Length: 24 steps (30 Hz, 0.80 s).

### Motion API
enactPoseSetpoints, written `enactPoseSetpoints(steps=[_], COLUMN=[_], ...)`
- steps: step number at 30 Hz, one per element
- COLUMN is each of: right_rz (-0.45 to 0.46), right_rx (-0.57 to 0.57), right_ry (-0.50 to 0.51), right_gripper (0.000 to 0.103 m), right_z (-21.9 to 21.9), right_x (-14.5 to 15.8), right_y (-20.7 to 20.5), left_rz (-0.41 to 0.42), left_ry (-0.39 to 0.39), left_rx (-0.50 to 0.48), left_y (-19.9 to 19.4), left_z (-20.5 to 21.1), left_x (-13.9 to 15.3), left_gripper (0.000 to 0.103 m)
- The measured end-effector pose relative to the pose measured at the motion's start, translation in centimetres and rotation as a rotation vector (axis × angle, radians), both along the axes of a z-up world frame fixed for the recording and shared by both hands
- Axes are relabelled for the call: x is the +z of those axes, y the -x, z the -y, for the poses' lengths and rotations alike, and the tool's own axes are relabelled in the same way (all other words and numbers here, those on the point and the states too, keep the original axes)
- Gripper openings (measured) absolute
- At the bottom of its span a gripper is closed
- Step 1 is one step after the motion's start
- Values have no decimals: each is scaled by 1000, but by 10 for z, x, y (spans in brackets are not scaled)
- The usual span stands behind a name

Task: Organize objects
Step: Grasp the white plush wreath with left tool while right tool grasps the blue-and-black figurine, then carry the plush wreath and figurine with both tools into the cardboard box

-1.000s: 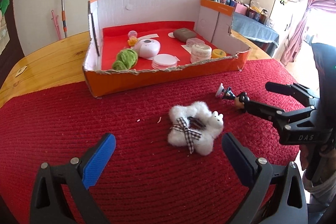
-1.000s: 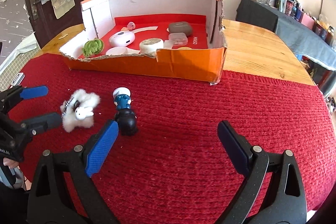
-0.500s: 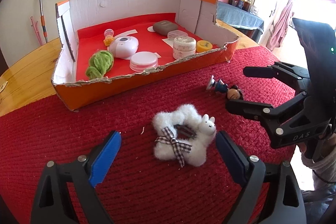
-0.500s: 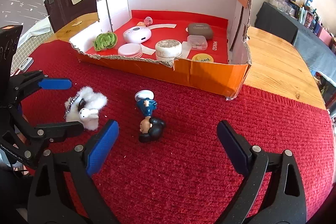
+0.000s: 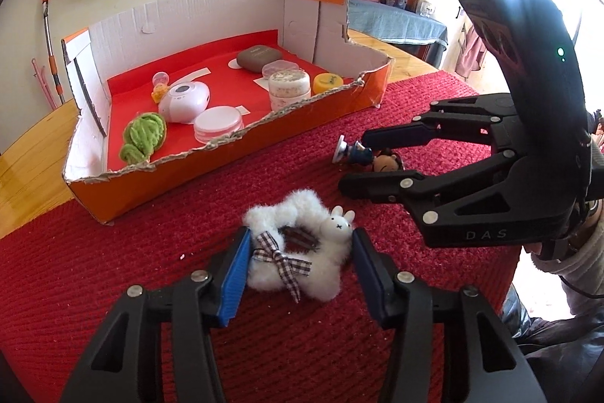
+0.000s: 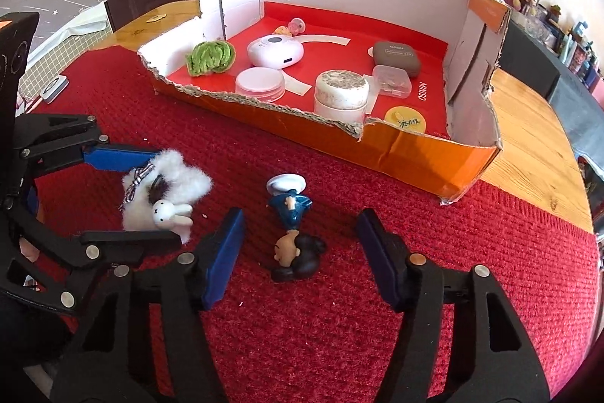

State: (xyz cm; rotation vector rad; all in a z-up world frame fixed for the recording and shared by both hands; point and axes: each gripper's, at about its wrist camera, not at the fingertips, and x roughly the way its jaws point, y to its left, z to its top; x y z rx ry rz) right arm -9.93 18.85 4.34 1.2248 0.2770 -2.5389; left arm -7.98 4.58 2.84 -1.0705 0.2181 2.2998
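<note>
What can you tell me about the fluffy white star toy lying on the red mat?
The fluffy white star toy is a star-shaped plush ring of long white fur with a dark clip in its centre. A checked ribbon bow is tied on one arm and a small white rabbit head sits on another. It lies flat on the red mat, in front of the orange cardboard box. The left tongs have just been closing around it; their blue pads stand right against the fur on both sides.

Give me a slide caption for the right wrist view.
Right gripper, jaws closing, straddles a toppled figurine before the box.
</note>
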Motion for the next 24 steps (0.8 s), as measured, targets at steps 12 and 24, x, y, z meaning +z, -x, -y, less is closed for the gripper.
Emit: enactPoseSetpoints(steps=[12, 24], right_rz=[-19, -51], right_rx=[-17, -19], right_ry=[129, 188], right_gripper=[23, 23], right_z=[-13, -16], right_x=[10, 32], right_y=[-9, -22], left_rz=[-12, -63], left_ry=[-56, -85], left_rx=[25, 11], left_y=[-4, -16], left_z=[9, 11], left_x=[12, 35], left_gripper=[49, 49])
